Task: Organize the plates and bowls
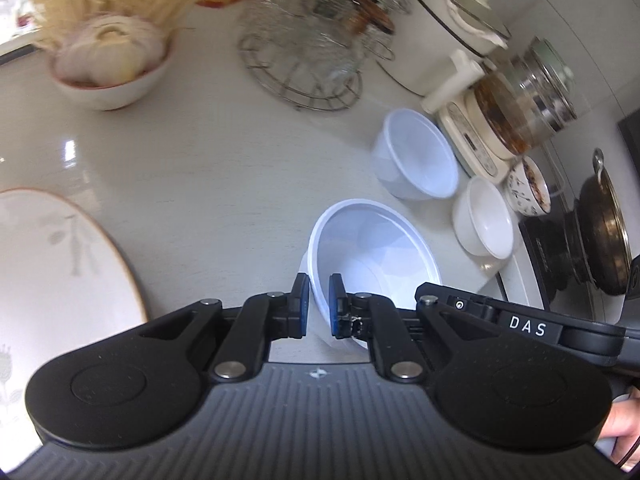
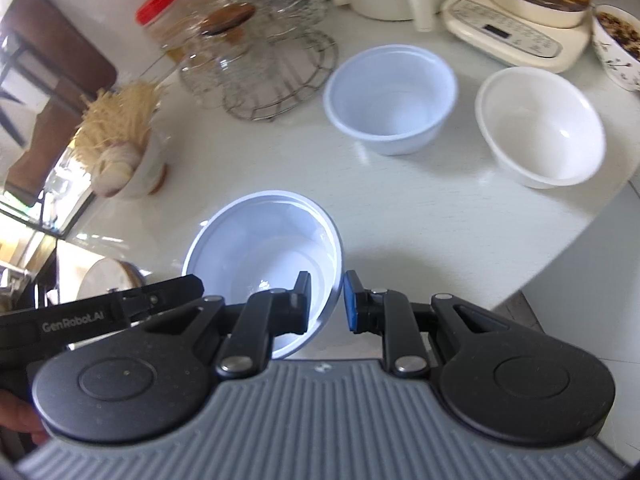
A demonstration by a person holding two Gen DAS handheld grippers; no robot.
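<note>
A white plastic bowl [image 1: 372, 252] is tilted above the counter, held from both sides. My left gripper [image 1: 319, 306] is shut on its left rim. My right gripper [image 2: 326, 300] is shut on its right rim; the same bowl [image 2: 260, 240] shows in the right wrist view. A second plastic bowl [image 1: 418, 154] [image 2: 390, 96] stands upright farther back. A white ceramic bowl [image 1: 486, 218] [image 2: 542, 124] stands to its right. A flower-patterned plate [image 1: 52, 272] lies at the left.
A bowl of garlic [image 1: 110, 64] [image 2: 128, 160], a wire rack with glassware [image 1: 304, 52] [image 2: 272, 48], a cream kettle base [image 1: 476, 140] [image 2: 516, 32], a patterned bowl [image 1: 528, 186] and a pan on a hob [image 1: 600, 232] ring the counter. The counter edge [image 2: 560, 264] curves at the right.
</note>
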